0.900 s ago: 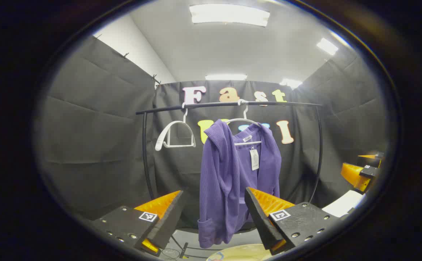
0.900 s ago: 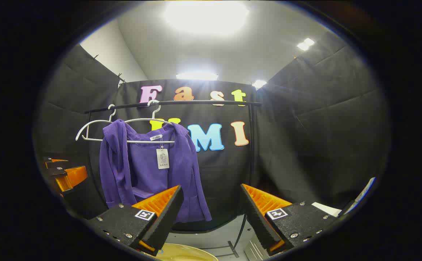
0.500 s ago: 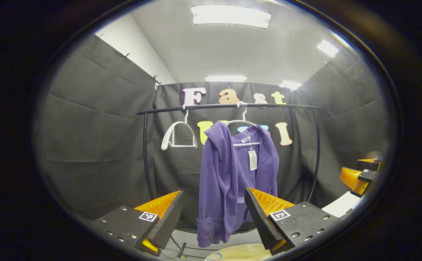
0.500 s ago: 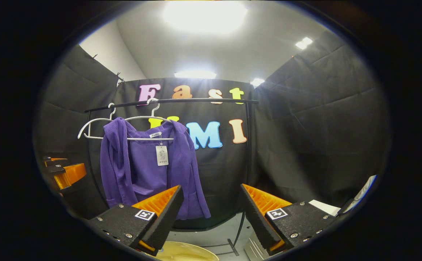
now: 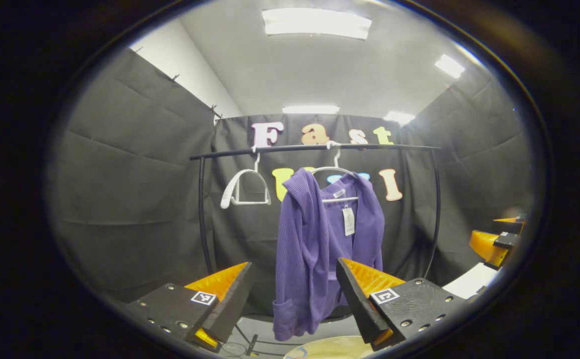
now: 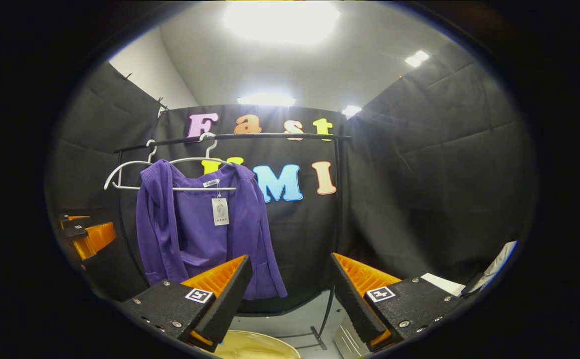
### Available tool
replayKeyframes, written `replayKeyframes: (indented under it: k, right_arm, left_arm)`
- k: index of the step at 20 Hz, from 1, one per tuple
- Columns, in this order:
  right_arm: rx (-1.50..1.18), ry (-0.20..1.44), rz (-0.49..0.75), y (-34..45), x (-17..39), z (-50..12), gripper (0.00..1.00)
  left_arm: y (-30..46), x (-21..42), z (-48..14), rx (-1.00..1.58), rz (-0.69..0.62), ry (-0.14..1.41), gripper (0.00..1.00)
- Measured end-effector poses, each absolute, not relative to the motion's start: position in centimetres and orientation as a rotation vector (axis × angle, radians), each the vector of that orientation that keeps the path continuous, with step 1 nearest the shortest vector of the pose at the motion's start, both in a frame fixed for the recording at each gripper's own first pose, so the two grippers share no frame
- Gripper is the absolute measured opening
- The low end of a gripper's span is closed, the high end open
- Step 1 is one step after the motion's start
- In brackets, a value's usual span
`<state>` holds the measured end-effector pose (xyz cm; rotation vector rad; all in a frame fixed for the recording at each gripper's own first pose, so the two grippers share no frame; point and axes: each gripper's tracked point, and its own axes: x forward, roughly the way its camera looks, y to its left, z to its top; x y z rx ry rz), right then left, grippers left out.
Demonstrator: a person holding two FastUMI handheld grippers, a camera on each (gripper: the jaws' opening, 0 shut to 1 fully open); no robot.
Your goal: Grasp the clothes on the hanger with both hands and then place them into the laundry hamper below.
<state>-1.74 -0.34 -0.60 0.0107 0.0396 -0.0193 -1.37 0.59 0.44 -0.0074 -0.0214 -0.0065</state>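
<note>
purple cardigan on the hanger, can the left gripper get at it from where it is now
Probably yes. The left gripper is open and the purple cardigan hangs straight ahead between its fingers, with nothing in front of it. It is still some way off, so it must move forward first.

No legible text: hang tag (image 6: 220, 211) and neck label (image 6: 211, 183) on purple cardigan (image 6: 205, 229) too small.

The laundry hamper (image 6: 257, 349) was cut off at the bottom edge, only its pale rim showing; the cardigan's hang tag (image 6: 220, 211) seemed too small to read.
</note>
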Motion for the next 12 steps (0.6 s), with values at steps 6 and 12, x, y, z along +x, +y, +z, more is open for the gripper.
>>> replayKeyframes:
  k: [6,12]
  right_arm:
    - [0.025,0.016,0.017,-0.3,0.6,1.5,0.96]
    - [0.034,-0.037,0.095,0.7,5.7,4.1,0.96]
  left_arm:
    - [0.4,-0.4,1.5,0.0,0.014,-0.018,1.0]
    - [-0.9,1.6,3.7,-0.001,0.056,-0.034,1.0]
